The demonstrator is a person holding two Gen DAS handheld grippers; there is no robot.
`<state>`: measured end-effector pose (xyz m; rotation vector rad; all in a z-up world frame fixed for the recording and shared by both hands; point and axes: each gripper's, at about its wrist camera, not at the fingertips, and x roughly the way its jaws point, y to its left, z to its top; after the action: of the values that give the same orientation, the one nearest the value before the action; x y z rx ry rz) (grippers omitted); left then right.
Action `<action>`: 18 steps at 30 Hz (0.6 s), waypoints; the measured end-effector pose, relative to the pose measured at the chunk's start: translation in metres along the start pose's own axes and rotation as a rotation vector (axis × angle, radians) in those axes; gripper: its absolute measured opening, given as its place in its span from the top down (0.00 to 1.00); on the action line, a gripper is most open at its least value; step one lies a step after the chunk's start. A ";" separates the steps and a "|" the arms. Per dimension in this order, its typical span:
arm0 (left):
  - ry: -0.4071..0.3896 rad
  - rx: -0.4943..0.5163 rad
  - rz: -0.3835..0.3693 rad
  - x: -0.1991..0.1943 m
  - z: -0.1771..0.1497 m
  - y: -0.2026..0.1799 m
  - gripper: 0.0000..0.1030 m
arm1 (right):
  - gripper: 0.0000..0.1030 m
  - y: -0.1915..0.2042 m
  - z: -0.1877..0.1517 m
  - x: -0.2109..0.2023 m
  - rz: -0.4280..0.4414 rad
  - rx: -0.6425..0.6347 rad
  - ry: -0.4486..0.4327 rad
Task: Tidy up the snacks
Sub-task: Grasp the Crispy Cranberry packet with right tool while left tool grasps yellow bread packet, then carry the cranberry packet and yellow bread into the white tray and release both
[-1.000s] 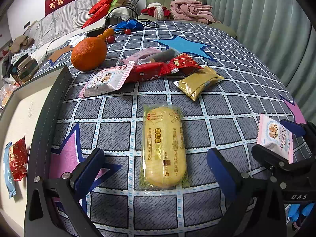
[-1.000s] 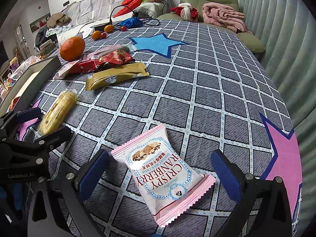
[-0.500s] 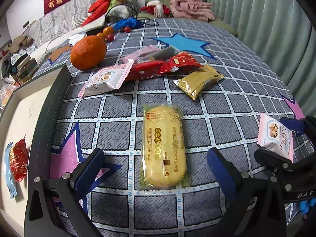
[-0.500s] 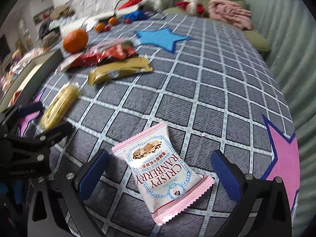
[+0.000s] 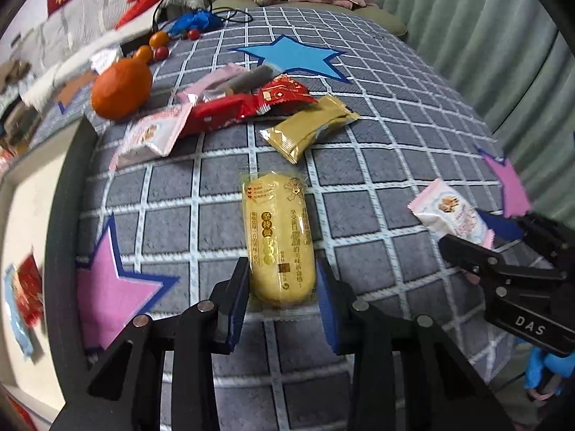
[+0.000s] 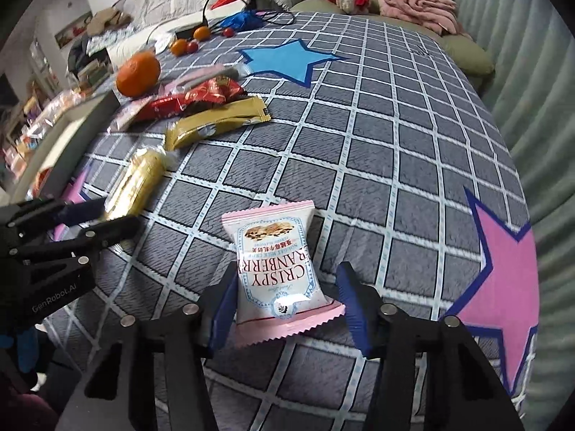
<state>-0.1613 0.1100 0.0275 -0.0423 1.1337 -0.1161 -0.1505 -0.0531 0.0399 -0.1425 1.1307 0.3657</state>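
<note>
My left gripper (image 5: 282,280) is shut on the near end of a long yellow cake packet (image 5: 276,237) lying on the grey checked cloth. My right gripper (image 6: 287,298) is closed round a pink and white Crispy Cranberry packet (image 6: 278,269); the left pad touches it, the right pad stands slightly off its side. The packet also shows in the left wrist view (image 5: 449,215), and the yellow packet in the right wrist view (image 6: 138,183). A gold packet (image 5: 309,127), red packets (image 5: 248,106) and another pink packet (image 5: 152,134) lie farther back.
A dark-rimmed tray (image 5: 63,194) with a white floor lies at the left and holds a red and a blue packet (image 5: 21,298). A large orange (image 5: 120,88) and small fruits (image 5: 158,41) sit at the back left. A sofa and curtains lie beyond the table.
Both grippers have closed from wide open onto their packets: the left on the yellow cake, the right round the cranberry packet. Both have moved slightly forward.
</note>
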 end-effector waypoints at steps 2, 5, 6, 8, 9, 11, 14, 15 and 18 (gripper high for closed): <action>-0.030 0.016 0.002 -0.013 -0.002 -0.002 0.62 | 0.47 -0.002 -0.002 -0.007 0.035 0.028 -0.013; -0.088 0.069 0.006 -0.041 -0.004 -0.004 0.62 | 0.47 -0.003 -0.001 -0.019 0.086 0.069 -0.033; -0.105 0.076 -0.001 -0.051 -0.003 -0.002 0.62 | 0.47 -0.001 0.002 -0.024 0.101 0.081 -0.041; -0.130 0.081 -0.007 -0.070 -0.001 0.004 0.62 | 0.47 0.004 0.006 -0.031 0.127 0.090 -0.049; -0.140 0.084 -0.003 -0.079 0.000 0.010 0.62 | 0.47 0.009 0.011 -0.036 0.145 0.091 -0.057; -0.151 0.080 0.006 -0.095 0.003 0.024 0.62 | 0.47 0.019 0.019 -0.042 0.168 0.083 -0.067; -0.149 0.060 0.032 -0.114 0.008 0.053 0.62 | 0.47 0.048 0.039 -0.049 0.228 0.049 -0.068; -0.155 0.041 0.063 -0.120 0.009 0.065 0.62 | 0.47 0.058 0.046 -0.050 0.246 0.036 -0.067; -0.163 -0.037 0.142 -0.134 0.006 0.104 0.62 | 0.47 0.092 0.067 -0.049 0.325 -0.001 -0.063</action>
<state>-0.2051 0.2280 0.1415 -0.0037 0.9730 0.0345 -0.1447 0.0417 0.1195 0.0541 1.0917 0.6552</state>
